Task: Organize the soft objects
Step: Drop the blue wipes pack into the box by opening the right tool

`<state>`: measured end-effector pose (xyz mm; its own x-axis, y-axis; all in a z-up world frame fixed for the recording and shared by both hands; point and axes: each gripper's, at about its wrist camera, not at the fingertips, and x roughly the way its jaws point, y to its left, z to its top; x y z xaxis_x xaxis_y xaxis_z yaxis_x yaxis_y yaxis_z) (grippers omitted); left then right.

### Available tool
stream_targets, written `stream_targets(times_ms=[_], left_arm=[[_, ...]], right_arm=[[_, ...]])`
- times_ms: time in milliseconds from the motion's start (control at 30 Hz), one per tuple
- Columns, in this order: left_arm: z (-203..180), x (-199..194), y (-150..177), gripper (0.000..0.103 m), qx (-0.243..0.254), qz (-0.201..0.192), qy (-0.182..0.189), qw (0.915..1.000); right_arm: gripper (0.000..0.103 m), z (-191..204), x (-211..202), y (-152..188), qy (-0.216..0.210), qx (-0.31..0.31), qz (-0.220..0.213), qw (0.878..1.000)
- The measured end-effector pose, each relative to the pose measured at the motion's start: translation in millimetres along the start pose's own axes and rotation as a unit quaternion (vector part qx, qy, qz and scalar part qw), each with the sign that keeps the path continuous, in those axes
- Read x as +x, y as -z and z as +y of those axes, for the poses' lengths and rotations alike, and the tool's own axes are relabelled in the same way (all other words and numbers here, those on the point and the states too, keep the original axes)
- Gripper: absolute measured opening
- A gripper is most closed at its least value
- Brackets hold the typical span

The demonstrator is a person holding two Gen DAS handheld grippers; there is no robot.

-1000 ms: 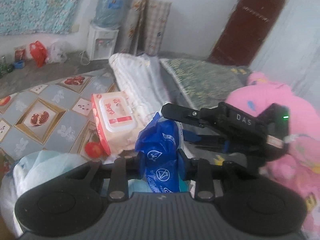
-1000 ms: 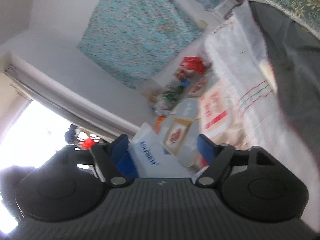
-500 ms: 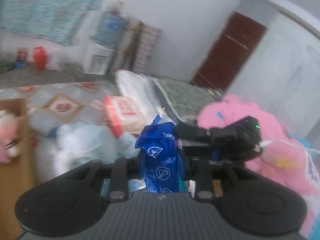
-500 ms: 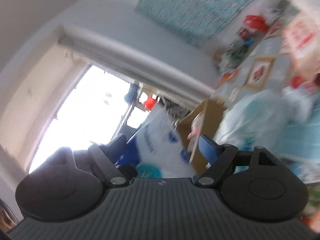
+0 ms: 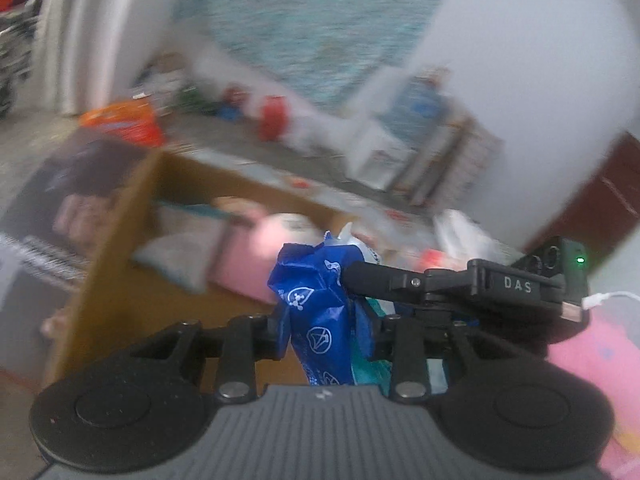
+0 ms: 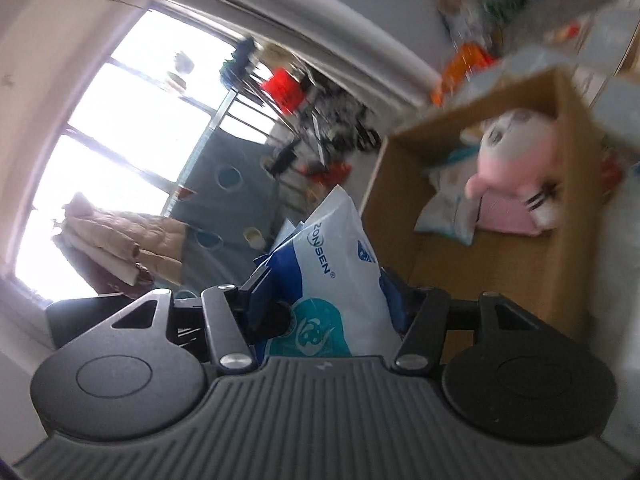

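Left wrist view: the left gripper (image 5: 326, 336) is closed tight on the crumpled blue end of the soft pack (image 5: 320, 312), which bulges up between the jaws. The right gripper (image 5: 460, 284) reaches in from the right, its finger (image 5: 372, 276) touching the same pack. In the right wrist view the right gripper (image 6: 326, 312) has the white-and-blue body of the soft pack (image 6: 340, 280) between its jaws; these have just been closing, and whether both pads now press cannot be told.

Step in hand: two-handed transport of the pack toward the cardboard box (image 6: 520, 264). The pack is in the air, near the box's open side but not yet inside.

Box contents: a pink plush toy (image 6: 516, 152), a pale cushion (image 6: 448, 208) and a folded pink item (image 6: 504, 216), lying towards the far end.

Next move, as judged:
1. Bring the pack over the bare cardboard in the near part of the box.
2. Lower it clear of the box wall.
3. Open both grippers only once the pack rests on the box floor.
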<state>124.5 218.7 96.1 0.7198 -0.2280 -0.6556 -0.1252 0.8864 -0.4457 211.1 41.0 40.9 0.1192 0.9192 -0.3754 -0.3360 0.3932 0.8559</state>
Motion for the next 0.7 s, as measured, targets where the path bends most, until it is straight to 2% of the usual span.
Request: stream_targets(times_ms=[100,167,233,267,300,400,533,600,633,700], left_arm=[[31,21,-16,0.036,-0.023,0.013,-0.047,0.9986],[49,33,-21,0.037,-0.023,0.013,-0.092,0.9954],[62,43,-24,0.043,-0.023,0.003,-0.132,0.9909],[68,46,-26,0.050,-0.023,0.000,-0.143,0.9894],[74,46,-25,0.051,-0.029,-0.003,-0.151,0.9882],[85,47,-25,0.051,-0.036,0.002,-0.146,0.9886],[85,29,-16,0.053,-0.020,-0.011,-0.145,0.9892],[80,23,-14,0.055,-0.011,-0.023,-0.142,0.9895],[79,23,-12,0.055,-0.007,-0.028,-0.140,0.9897],[73,16,-9,0.056,-0.001,-0.039,-0.139,0.9895]], right_arm=[[0.056,-15,51,-7,0.021,0.058,0.015,0.998],[0.056,-35,77,-9,0.028,0.102,0.019,0.994],[0.057,-55,99,-6,0.039,0.134,0.030,0.990],[0.057,-65,108,-2,0.051,0.147,0.037,0.987],[0.057,-71,119,-1,0.061,0.151,0.043,0.986],[0.060,-86,132,5,0.114,0.140,0.061,0.982],[0.059,-91,142,12,0.147,0.116,0.078,0.979],[0.055,-88,147,14,0.153,0.101,0.083,0.980],[0.048,-85,152,15,0.150,0.092,0.084,0.981],[0.040,-76,160,15,0.154,0.061,0.084,0.983]])
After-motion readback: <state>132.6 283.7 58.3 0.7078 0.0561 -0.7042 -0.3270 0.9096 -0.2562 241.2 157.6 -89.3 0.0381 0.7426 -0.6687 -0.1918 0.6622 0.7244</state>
